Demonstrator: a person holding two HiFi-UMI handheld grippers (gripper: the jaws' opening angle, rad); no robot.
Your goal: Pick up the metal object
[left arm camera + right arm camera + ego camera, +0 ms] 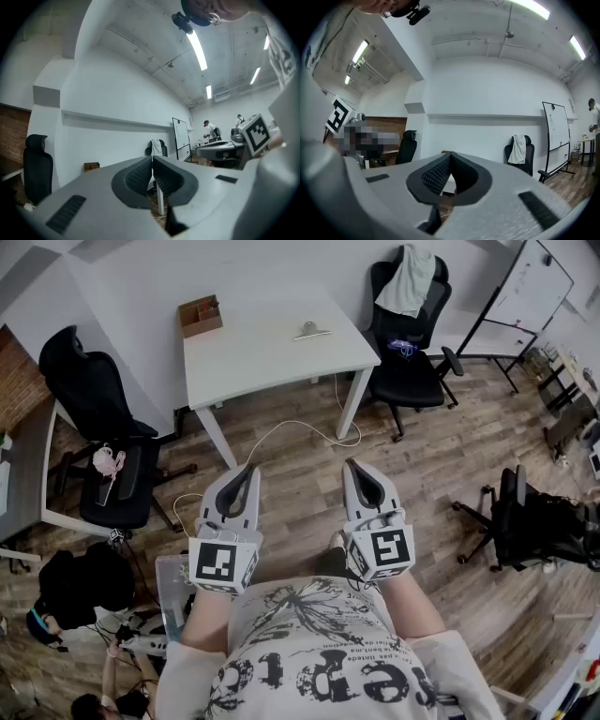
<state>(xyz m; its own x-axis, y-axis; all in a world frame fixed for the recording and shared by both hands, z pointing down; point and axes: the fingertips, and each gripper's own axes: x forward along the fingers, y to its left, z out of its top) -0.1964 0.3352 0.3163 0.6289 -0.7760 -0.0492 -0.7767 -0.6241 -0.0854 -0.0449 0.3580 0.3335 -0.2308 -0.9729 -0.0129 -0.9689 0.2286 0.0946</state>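
Note:
A small silver metal object [311,331] lies on the white table [272,357], toward its far right part. My left gripper [249,468] and right gripper [352,465] are held side by side close to the person's body, well short of the table, both pointing at it. Each has its jaws pressed together with nothing between them. In the left gripper view the left gripper [152,158] shows shut tips against the far wall. The right gripper [450,155] looks the same in the right gripper view.
A brown box [201,315] sits at the table's far left corner. Black office chairs stand left [103,442] and right [408,343] of the table, another at far right [534,521]. A white cable [309,432] runs over the wooden floor. A whiteboard [530,287] stands at the back right.

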